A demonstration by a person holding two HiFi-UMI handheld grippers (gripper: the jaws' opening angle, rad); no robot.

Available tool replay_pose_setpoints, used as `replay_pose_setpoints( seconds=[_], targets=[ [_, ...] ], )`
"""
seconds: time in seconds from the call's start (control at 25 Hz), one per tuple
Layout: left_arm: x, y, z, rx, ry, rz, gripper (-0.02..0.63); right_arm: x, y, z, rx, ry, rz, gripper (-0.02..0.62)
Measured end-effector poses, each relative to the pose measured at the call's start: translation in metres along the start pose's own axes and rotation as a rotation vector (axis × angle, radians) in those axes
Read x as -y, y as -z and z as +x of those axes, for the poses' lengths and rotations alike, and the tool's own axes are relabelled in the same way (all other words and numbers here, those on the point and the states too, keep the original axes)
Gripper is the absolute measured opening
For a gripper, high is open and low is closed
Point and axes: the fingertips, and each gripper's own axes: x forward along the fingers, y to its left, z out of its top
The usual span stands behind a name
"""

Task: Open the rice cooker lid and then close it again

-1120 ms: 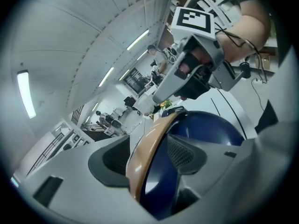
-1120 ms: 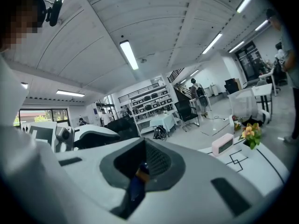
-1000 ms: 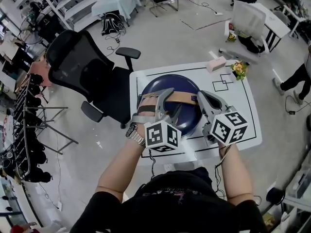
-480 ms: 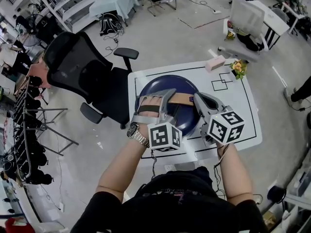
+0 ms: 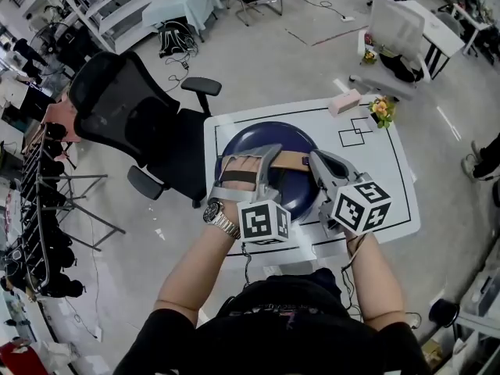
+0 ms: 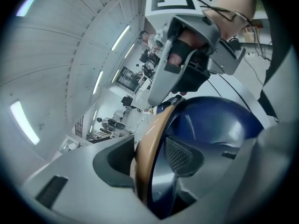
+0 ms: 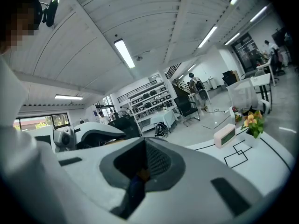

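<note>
A dark blue domed rice cooker [image 5: 254,137] with a tan handle [image 5: 293,159] across its closed lid stands on the white table [image 5: 383,178]. My left gripper [image 5: 271,156] reaches over the dome, rolled on its side. In the left gripper view the handle [image 6: 152,139] stands between the jaws of that gripper [image 6: 150,164], which are closing. The handle lies against one pad [image 6: 114,160], with a gap to the other. My right gripper [image 5: 315,158] is shut, its tips at the handle's right end. In the right gripper view only a sliver of blue and tan shows past its tips [image 7: 140,176].
A pink box [image 5: 346,101] and a small bunch of flowers [image 5: 383,109] sit at the table's far right corner, beside black squares drawn on the top. A black office chair [image 5: 125,108] stands left of the table. Shelves and other desks lie further off.
The left gripper's jaws have narrowed around the handle and the gripper has rolled slightly. Both hands stay in place over the cooker.
</note>
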Motion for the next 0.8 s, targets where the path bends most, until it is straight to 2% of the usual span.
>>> replay_pose_setpoints(
  seconds=[0.28, 0.8],
  targets=[
    [-0.0007, -0.0015, 0.0025, 0.008, -0.014, 0.031, 0.18, 0.0028, -0.001, 0.0008, 0.005, 0.008, 0.001, 0.002],
    [-0.0035, -0.0005, -0.0011, 0.039, -0.019, -0.018, 0.181, -0.0002, -0.0029, -0.0001, 0.009, 0.008, 0.004, 0.002]
  ],
)
